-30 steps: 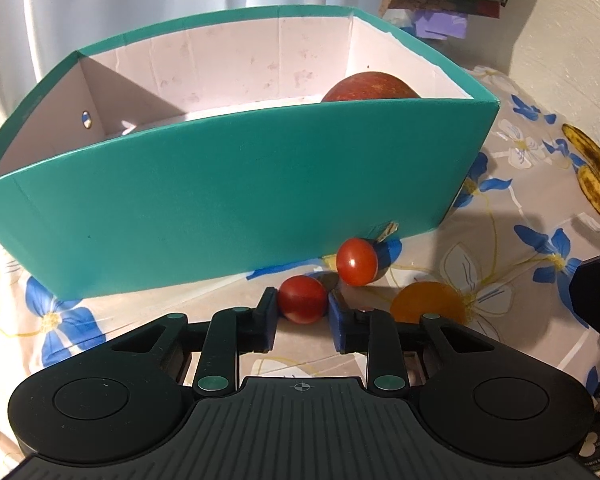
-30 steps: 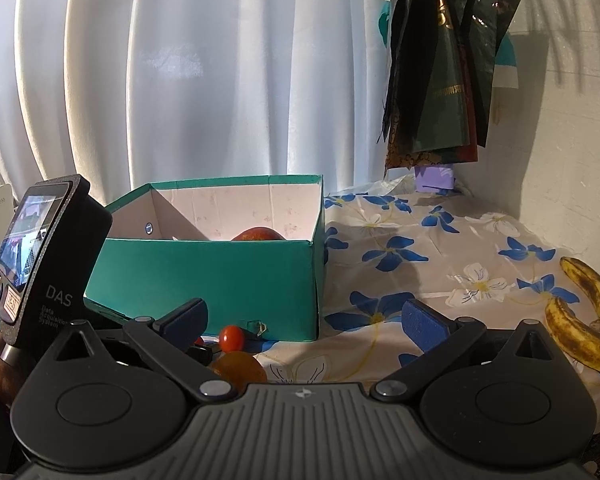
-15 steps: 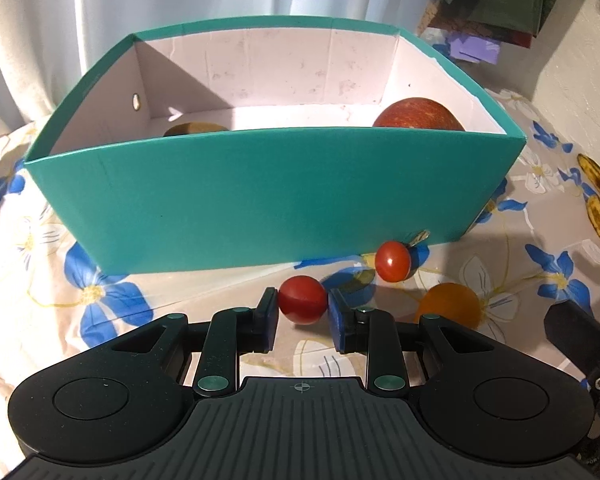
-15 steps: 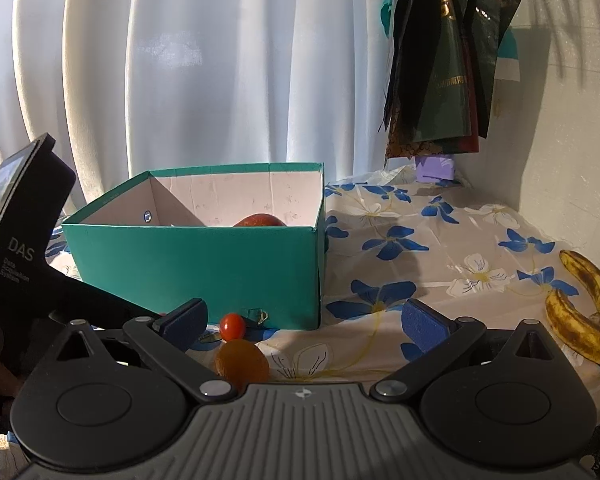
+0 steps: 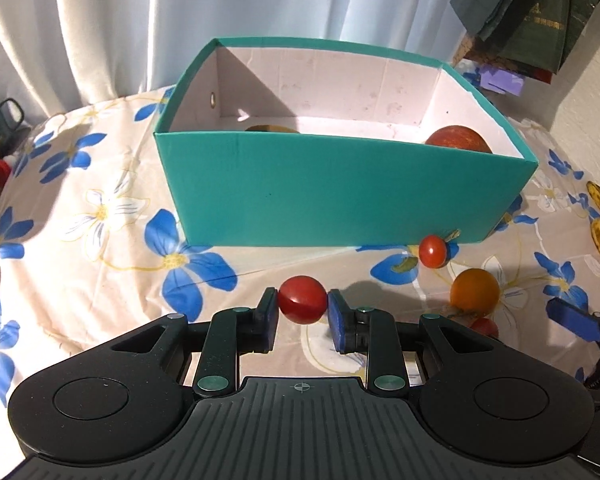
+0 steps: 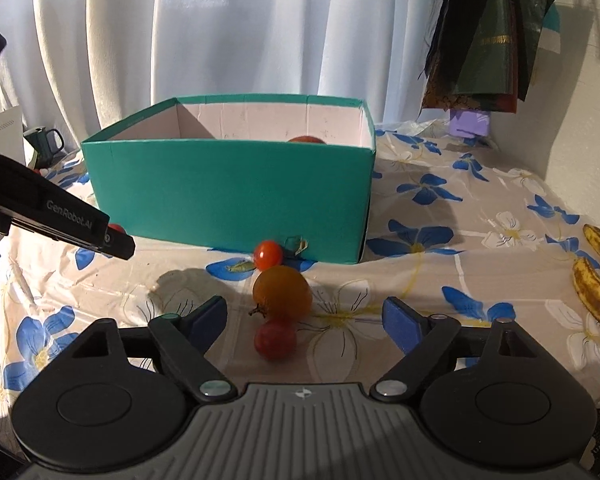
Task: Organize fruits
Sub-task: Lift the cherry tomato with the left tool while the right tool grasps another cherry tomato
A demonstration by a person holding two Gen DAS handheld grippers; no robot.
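1. White curtain across the back, a cream wall at right, dark bags hanging upper right; below, a floral tablecloth (image 5: 100, 216) with blue and white flowers.
2. Centre of both views: a teal box (image 5: 340, 196), open-topped, pale inside, holding a large red fruit (image 5: 458, 140) against its right wall and a brownish item barely visible at left.
3. Lower centre of the left wrist view: left gripper (image 5: 302, 311) clamped tight on a red cherry tomato (image 5: 302, 299), pads pressing both its sides, in front of the box's near wall.
4. Right of that: a second small red tomato (image 5: 433, 251) close to the box's front corner, an orange tomato (image 5: 474, 291) nearer the camera.
5. Lower centre of the right wrist view: right gripper (image 6: 305, 318), jaws just closing in but still apart, gripping nothing; between them a third red tomato (image 6: 275, 340), untouched, just below the orange one.
6. Right edge: two spotted bananas (image 6: 598, 280) lying on the cloth, well apart from the box.
7. Left edge of the right wrist view: a dark mug (image 6: 44, 142) beyond the cloth.
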